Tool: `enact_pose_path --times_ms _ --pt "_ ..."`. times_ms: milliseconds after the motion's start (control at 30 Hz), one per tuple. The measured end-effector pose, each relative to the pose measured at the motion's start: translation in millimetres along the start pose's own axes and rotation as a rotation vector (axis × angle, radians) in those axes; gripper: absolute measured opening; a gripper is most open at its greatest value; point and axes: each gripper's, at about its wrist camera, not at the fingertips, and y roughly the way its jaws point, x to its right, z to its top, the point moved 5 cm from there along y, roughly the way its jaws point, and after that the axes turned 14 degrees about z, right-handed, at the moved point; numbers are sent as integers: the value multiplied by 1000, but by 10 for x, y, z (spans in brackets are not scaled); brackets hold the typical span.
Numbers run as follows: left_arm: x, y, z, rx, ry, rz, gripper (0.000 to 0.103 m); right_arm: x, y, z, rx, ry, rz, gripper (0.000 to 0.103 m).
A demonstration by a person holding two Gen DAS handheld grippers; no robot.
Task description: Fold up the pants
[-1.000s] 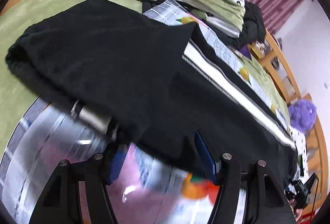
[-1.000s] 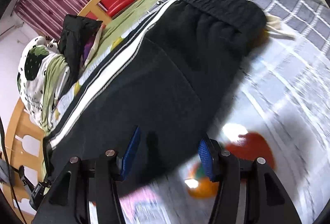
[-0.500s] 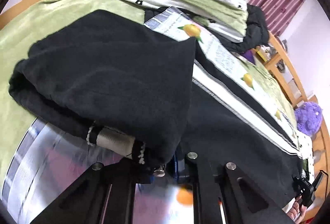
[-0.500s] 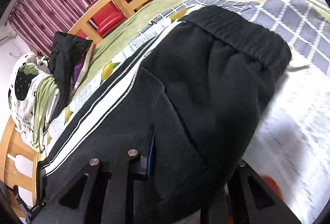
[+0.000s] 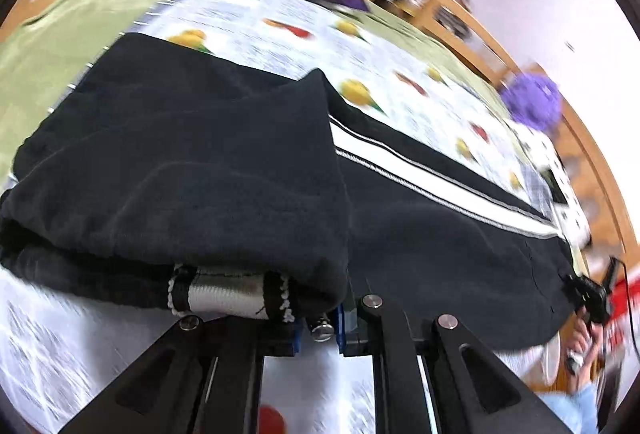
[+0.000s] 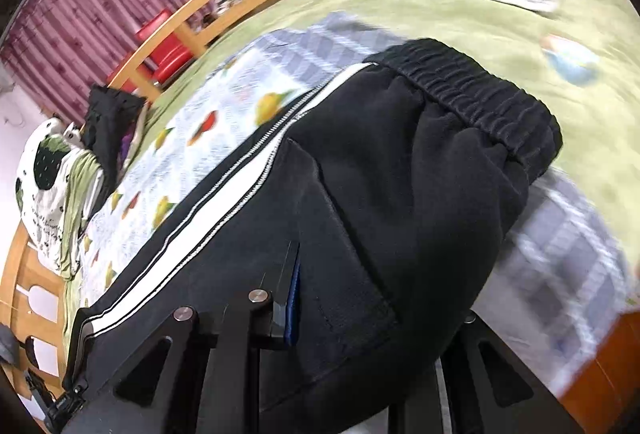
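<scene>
Both grippers, left [image 5: 318, 328] and right [image 6: 372, 314], clamped on black fleece white-striped pants [image 6: 360, 194]; lift evenly, carry edge toward elastic waistband [image 6: 472, 94].

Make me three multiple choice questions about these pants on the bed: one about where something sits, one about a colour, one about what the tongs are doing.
1. Where is the purple plush toy?
A. at the far edge of the bed
B. on the pants
C. between the tongs

2. What colour is the pants' side stripe?
A. red
B. white
C. yellow

3. What is the left tongs' state?
A. wide open, empty
B. out of view
C. shut on the pants

Answers: 1 A, it sits by the wooden frame. 2 B, a white band runs along the leg. 3 C, black fabric is pinched between the blue pads.
</scene>
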Motion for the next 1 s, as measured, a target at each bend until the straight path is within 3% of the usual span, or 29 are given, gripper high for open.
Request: enact_pose_path --times_ms 67,167,300,433,500,567,667,733,767,800,833,900,1000 --pt "101 -9 -132 -2 45 -5 14 205 -116 -33 5 35 -24 24" --pt "68 -9 -304 -36 88 52 18 388 -156 -156 -40 75 -57 37" --pt "-85 -236 -523 -45 115 62 24 296 -504 -384 -61 -35 -141 41" --pt "-178 -568 -565 34 156 95 36 -21 -848 -453 -36 -130 -185 44" --pt "-157 -639 -512 81 165 103 58 -220 -881 -424 -17 -143 -173 45" --pt "-126 -649 -422 119 161 121 61 -566 -775 -347 -11 -161 -119 45" --pt "1 -468 -330 102 174 122 61 -1043 -600 -338 -27 -201 -43 45" --pt "45 -295 -287 103 186 202 61 -1331 -462 -356 -36 -219 -10 45" --pt "49 -229 -262 102 191 231 50 -1454 -397 -374 -45 -223 3 45" --pt "7 -170 -226 110 187 268 16 -1585 -310 -390 -58 -227 13 45" --pt "-73 -158 -182 119 157 254 9 -1706 -225 -430 -72 -234 19 45" --pt "-226 -218 -9 163 76 201 9 -1902 -104 -523 -90 -262 24 45" --pt "-454 -306 376 229 28 265 9 -2176 60 -673 -102 -328 30 45"
